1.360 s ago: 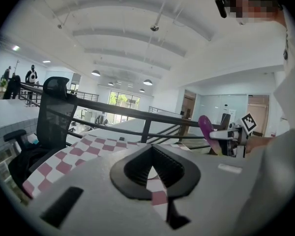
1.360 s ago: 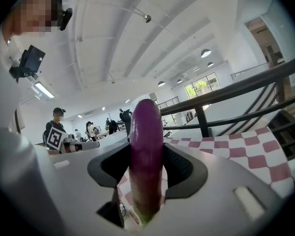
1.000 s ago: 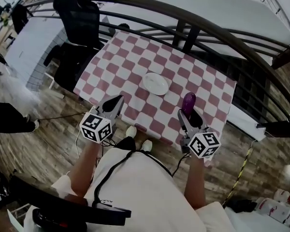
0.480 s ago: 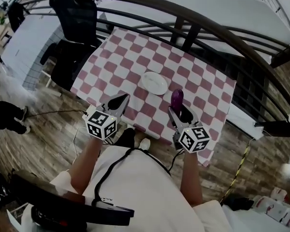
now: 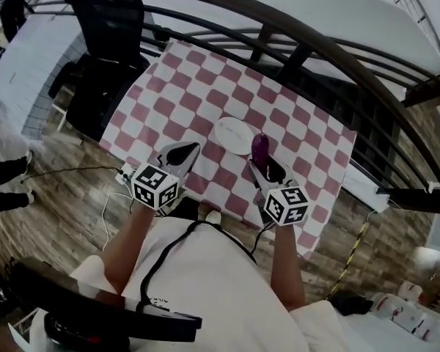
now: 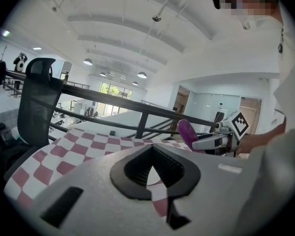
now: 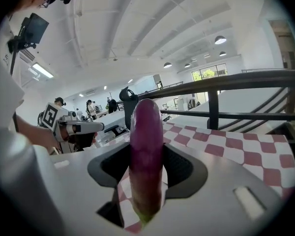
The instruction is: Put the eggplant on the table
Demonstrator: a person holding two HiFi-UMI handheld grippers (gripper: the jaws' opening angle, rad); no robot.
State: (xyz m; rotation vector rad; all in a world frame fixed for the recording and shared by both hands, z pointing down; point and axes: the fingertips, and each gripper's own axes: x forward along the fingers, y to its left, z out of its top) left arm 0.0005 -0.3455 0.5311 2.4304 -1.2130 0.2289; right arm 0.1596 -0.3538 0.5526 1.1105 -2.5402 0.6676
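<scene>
Carrying the eggplant (image 5: 259, 148) gripped in my right jaws, I've neared the plate (image 5: 233, 136) at centre; tabletop (image 5: 198, 94) release seems close; left jaws look closed.

I find the eggplant's (image 5: 259, 147) lower end hidden between the right gripper's (image 5: 267, 169) jaws in the head view. I cannot tell whether it overlaps the plate (image 5: 229, 132). The chair (image 5: 106, 20) is cut off at the top edge. The people (image 7: 91, 106) far off in the right gripper view are too small to make out.

The left gripper (image 5: 185, 151) pointed forward, jaws seemingly together and empty — beside it, the right gripper (image 5: 268, 169) was clamped on the upright eggplant (image 5: 259, 147).
</scene>
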